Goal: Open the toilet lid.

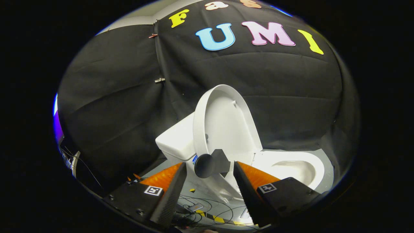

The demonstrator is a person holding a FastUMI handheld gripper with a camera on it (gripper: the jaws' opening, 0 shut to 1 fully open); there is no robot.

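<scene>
The toilet lid point(223, 121) stands raised, its pale underside facing me, leaning back against the white tank point(176, 139) at about 12 o'clock from my jaws. A round dark knob on a dark bracket point(210, 164) sits on the lid's lower edge, just ahead of the gap between my fingers and a little beyond their tips.

My jaws stand apart with a wide gap, and nothing is held in them; neither finger point(169, 191) touches the knob or the lid. My gripper point(209, 168) points at the foot of the lid, near the hinge end.

At about 2 o'clock the open seat and bowl point(296, 170) lie beyond my right finger, the white rim curving out to the side. Part of the bowl is hidden behind that finger.

Below the gap, at 6 o'clock, loose dark cables point(202, 207) trail over the pale floor point(194, 187), with yellow-and-black tape point(218, 219) among them. A black cloth wall point(123, 106) hangs behind the toilet from 9 to 3 o'clock, a small metal clip point(159, 80) on its seam at about 11 o'clock.
</scene>
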